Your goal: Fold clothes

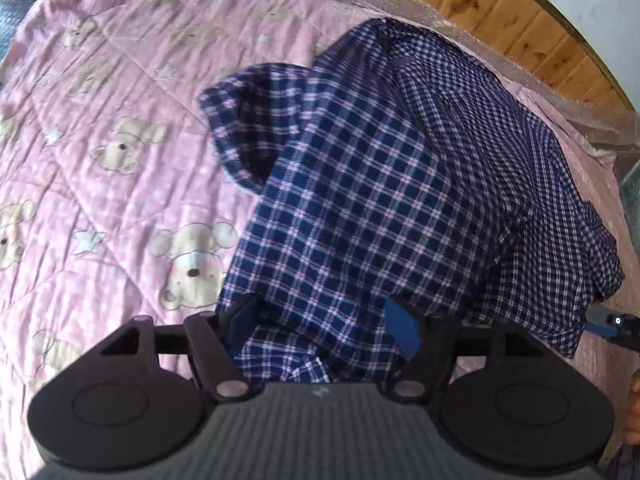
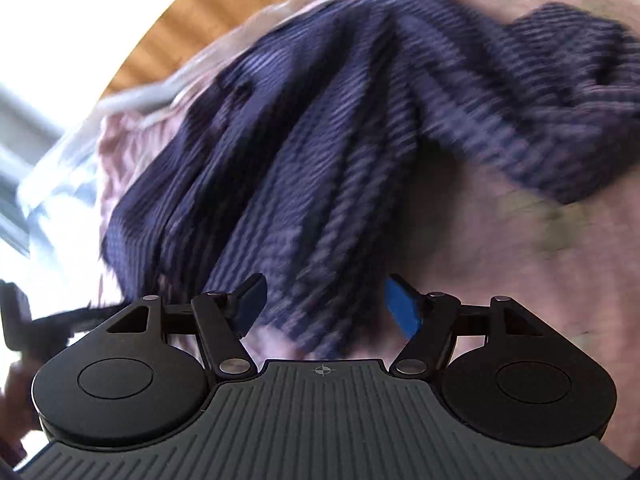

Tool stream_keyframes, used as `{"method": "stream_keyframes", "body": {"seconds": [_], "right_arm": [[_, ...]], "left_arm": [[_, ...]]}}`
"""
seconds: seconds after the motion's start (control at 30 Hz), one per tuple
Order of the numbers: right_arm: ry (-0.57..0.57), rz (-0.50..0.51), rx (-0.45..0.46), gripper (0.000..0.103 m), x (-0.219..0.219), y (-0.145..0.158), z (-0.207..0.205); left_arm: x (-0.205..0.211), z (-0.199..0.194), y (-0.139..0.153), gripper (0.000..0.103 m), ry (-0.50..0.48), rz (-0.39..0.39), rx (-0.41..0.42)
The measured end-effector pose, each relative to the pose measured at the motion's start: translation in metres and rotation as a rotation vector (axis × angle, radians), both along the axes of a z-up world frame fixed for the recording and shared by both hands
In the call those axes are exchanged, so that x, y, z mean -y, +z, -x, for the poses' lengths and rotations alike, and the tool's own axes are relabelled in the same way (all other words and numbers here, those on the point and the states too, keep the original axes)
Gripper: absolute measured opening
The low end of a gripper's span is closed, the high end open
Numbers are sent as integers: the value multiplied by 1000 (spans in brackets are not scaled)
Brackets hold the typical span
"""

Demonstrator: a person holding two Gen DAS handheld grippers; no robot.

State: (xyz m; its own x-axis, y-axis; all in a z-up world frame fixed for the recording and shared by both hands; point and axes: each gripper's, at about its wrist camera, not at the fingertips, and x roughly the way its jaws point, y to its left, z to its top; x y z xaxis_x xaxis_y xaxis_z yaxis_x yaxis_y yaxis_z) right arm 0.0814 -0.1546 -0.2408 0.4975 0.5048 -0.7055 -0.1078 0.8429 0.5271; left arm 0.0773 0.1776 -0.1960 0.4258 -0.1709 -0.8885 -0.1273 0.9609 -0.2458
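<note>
Garment: a navy plaid shirt (image 1: 360, 184) with pink and white lines is seen heaped and rumpled on the bed, filling the centre of the left wrist view and reaching out toward 2 o'clock.
Garment, right wrist view: the same shirt (image 2: 304, 152) is shown heavily blurred — only dark folds running from 12 o'clock down to 6 o'clock can be made out.
Bed cover: a pink quilt (image 1: 112, 128) printed with bears and stars is spread under the shirt; its bare area lies from 7 to 11 o'clock.
Left gripper (image 1: 322, 320): the fingers are held spread apart, with shirt fabric lying between the blue pads (image 1: 402, 326); no pinch on the cloth can be seen.
Right gripper (image 2: 324, 306): the fingers are likewise spread, the hem of the shirt lying between and just ahead of them — whether it is touched cannot be told.
Wall: wooden panelling (image 1: 520, 16) is seen beyond the edge of the bed at 1 o'clock.
Other gripper in the left wrist view: a dark part with a blue tip (image 1: 608, 324) is visible at 4 o'clock, beside the shirt's edge.
</note>
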Motion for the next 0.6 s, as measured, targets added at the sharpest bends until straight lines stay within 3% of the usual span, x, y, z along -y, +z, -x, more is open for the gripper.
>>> {"method": "stream_keyframes", "body": {"seconds": [0.03,0.07,0.1,0.2,0.3,0.33,0.37,0.4,0.43,0.5,0.53,0.6], "right_arm": [[51,32,30,27,-11,2,-1],[93,65,53,2,-21,5,-3],[105,96,61,0,-24,12,-9],[85,136,172,0,-7,63,-13],[-17,194,232,0,32,105,-13],[-47,207,242,0,43,114,-12],[-64,198,222,0,46,107,-9],[-81,190,202,1,50,100,-6],[-97,181,181,7,54,92,-3],[-131,164,141,30,61,77,3],[-147,156,121,42,64,70,6],[-180,138,81,53,72,55,12]], "left_arm": [[-6,-5,4,6,-6,-7,8],[-20,-9,14,0,20,-15,24],[-34,-13,23,0,46,-24,41],[-75,-25,52,0,124,-48,90],[-117,-37,80,2,202,-72,139],[-131,-41,90,10,228,-80,156],[-144,-45,100,28,254,-89,172],[-158,-49,109,35,280,-97,189],[-172,-53,119,36,306,-105,205],[-182,-51,131,39,316,-102,232],[-163,-37,127,47,265,-73,237],[-121,-11,118,61,157,-20,237]]}}
